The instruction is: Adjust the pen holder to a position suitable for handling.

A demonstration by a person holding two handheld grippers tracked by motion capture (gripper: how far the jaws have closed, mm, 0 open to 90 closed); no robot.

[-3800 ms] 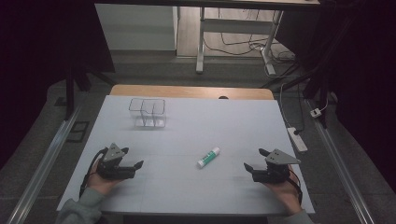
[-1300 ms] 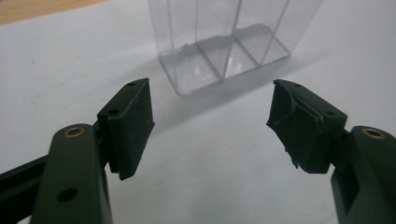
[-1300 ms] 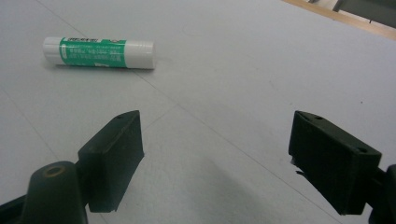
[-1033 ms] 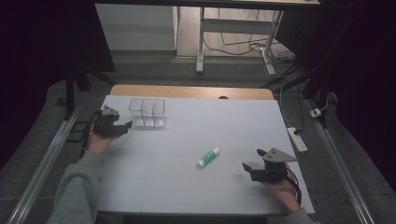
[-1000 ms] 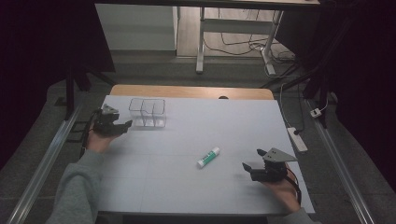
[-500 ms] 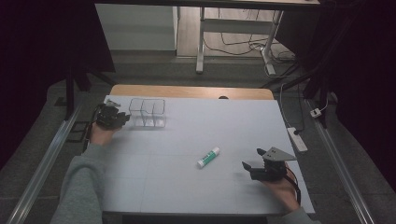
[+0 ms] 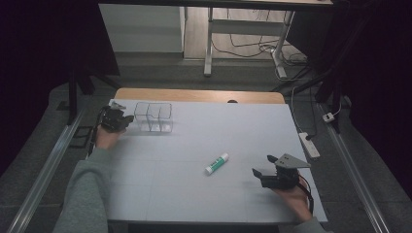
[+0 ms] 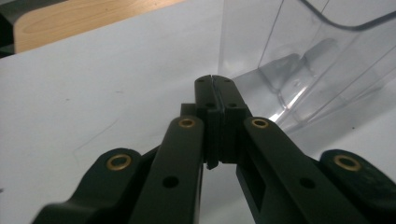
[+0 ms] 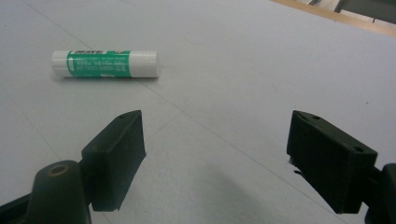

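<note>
My right hand-held gripper [image 7: 266, 175] sits nearest me, around 5 o'clock on the white surface [image 7: 243, 126], jaws spread wide and holding nothing. Glue stick [image 9: 105, 63] lies flat just ahead of it, off toward 10 o'clock from the jaws, well apart from the pads, near the middle of the surface [image 7: 216, 163].

Farther out at 10 o'clock, my left hand-held gripper [image 8: 215, 84] is clenched tight, pads pressed together with nothing between them. Its tips sit just beside the clear plastic bin [image 8: 322, 60], low at the near wall's base; can't tell if they actually touch. In the high view the bin [image 7: 153, 116] stands upright with two compartments, both look empty.

My read: the left is about to nudge or steady the bin.

To do it well:
- keep the closed tips low on the wall, so it slides rather than tips
- push slowly, thin clear plastic skids easily
- hold the right parked, clear of the stick, until the bin settles
</note>
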